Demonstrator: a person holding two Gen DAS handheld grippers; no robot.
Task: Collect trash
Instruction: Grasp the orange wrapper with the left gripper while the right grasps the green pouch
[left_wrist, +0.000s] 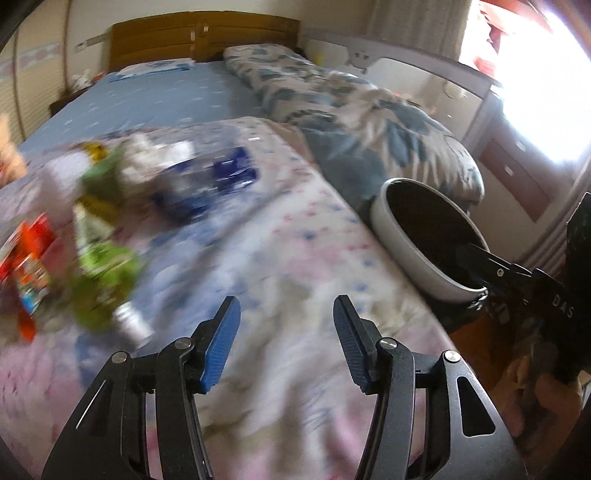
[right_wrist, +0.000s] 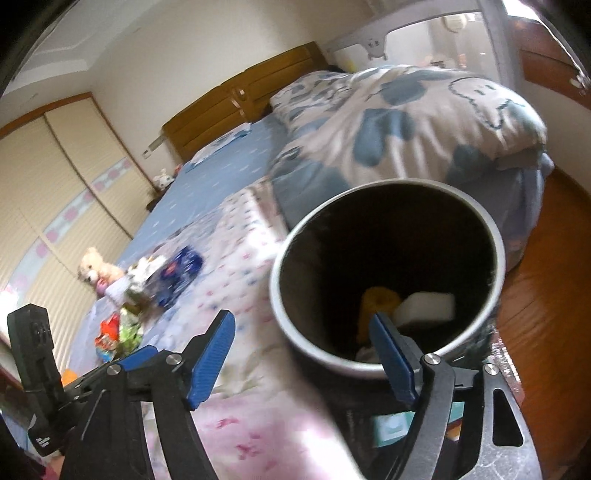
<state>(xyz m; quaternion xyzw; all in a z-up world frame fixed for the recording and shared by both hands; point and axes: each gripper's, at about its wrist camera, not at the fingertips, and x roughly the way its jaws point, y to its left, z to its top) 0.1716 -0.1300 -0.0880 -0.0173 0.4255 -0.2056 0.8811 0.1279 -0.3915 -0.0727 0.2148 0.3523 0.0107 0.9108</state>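
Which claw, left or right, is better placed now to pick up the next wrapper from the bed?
Probably the left claw: it is open and empty over the quilt, with the wrapper pile just beside it. The right claw is open at the trash bin, farther from the pile.

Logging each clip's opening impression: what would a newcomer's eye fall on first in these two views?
Probably the dark-lined trash bin beside the bed, with a yellow item and a white block in it, right in front of the open right gripper. Next, the pile of colourful wrappers on the flowered blanket, left of the open, empty left gripper. A teddy bear sits beyond the pile.
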